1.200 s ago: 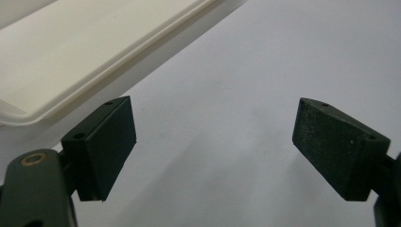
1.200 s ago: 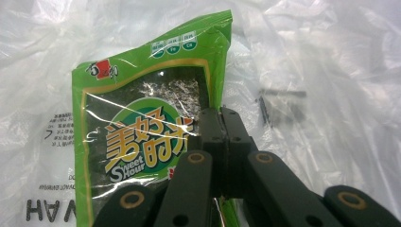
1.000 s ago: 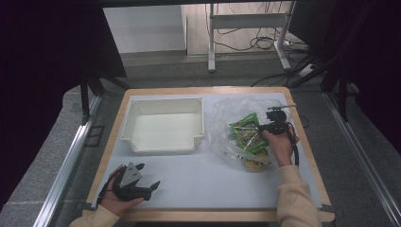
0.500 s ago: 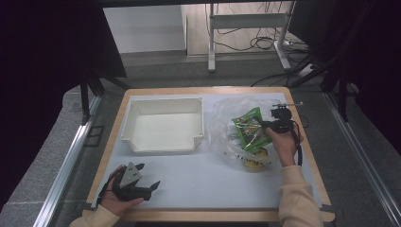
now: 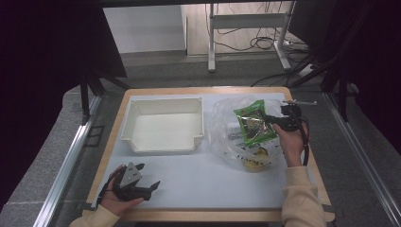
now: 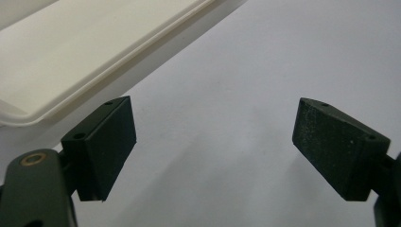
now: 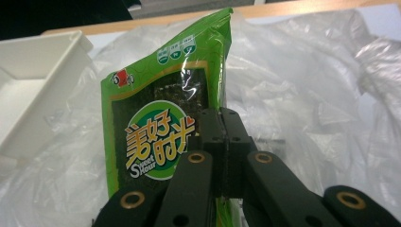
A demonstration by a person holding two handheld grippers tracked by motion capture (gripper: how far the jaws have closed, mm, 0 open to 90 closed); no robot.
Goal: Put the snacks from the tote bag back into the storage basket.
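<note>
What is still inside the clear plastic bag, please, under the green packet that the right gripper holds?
Inside the clear plastic bag, a yellow item shows below the green packet pinched in the right gripper. Crinkled film and the packet hide anything more.

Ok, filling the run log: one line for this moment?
right gripper: shut on green seaweed snack packet | above clear plastic bag | left gripper: open

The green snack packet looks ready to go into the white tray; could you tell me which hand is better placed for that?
Right: the right gripper already clamps the green snack packet beside the white tray.
</note>
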